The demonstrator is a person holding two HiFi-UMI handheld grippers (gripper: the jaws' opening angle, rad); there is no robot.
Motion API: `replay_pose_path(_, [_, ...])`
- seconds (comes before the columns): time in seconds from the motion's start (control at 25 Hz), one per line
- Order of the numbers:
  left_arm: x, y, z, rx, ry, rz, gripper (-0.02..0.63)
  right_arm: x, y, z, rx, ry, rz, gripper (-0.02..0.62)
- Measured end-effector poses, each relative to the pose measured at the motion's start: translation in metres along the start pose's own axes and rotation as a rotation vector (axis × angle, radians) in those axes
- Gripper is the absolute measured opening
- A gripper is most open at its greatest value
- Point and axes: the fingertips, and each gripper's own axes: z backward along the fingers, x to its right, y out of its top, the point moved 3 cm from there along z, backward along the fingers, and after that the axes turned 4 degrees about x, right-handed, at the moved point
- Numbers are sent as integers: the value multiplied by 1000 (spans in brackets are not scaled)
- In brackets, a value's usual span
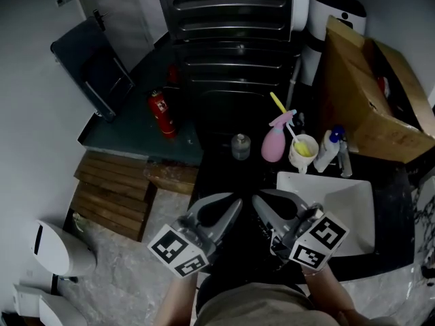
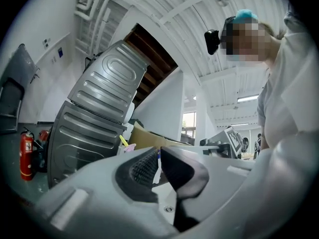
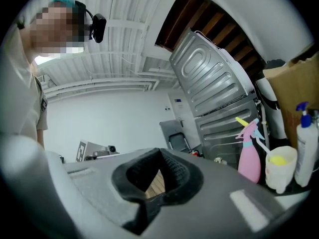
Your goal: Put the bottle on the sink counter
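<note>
Both grippers sit low in the head view, side by side over the dark sink counter (image 1: pixel 228 175). My left gripper (image 1: pixel 235 203) is shut with nothing between its pads, its tips meeting in the left gripper view (image 2: pixel 158 154). My right gripper (image 1: pixel 257 200) is shut and empty too (image 3: pixel 159 152). Beyond them on the counter stand a small clear bottle with a grey cap (image 1: pixel 240 146), a pink spray bottle (image 1: pixel 274 141) (image 3: pixel 247 156) and a white bottle with a blue top (image 1: pixel 328 148) (image 3: pixel 305 148). Neither gripper touches any of them.
A cup holding something yellow (image 1: pixel 303 153) stands between the pink and white bottles. The white sink basin (image 1: pixel 353 202) lies at the right, a cardboard box (image 1: pixel 370 94) behind it. A ribbed metal panel (image 1: pixel 231 39) rises at the back. A red fire extinguisher (image 1: pixel 162 113) stands left.
</note>
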Motion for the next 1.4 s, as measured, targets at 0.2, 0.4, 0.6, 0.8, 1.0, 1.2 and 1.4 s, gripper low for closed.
replay_pose_path(0.2, [8, -4, 0, -5, -16, 6, 8, 1, -3, 5, -7, 4, -10, 3])
replay_pose_path(0.4, [7, -9, -1, -10, -15, 36, 8, 12, 2, 10, -7, -20, -11, 3])
replay_pose_path(0.6, [0, -14, 0, -24, 56, 65, 8, 11, 0, 10, -21, -21, -13, 3])
replay_pose_path(0.8, [-14, -26, 6, -70, 148, 129, 6, 7, -8, 7, -51, -10, -3, 3])
replay_pose_path(1.0, [-12, -29, 7, -80, 135, 145, 6, 7, -11, 6, -67, -4, 6, 3])
replay_pose_path(1.2, [-9, -37, 6, -95, 106, 170, 6, 1, -16, 3, -92, 20, 48, 3])
replay_pose_path(1.4, [-12, -39, 5, -107, 112, 182, 6, 4, -17, 3, -90, 15, 44, 3])
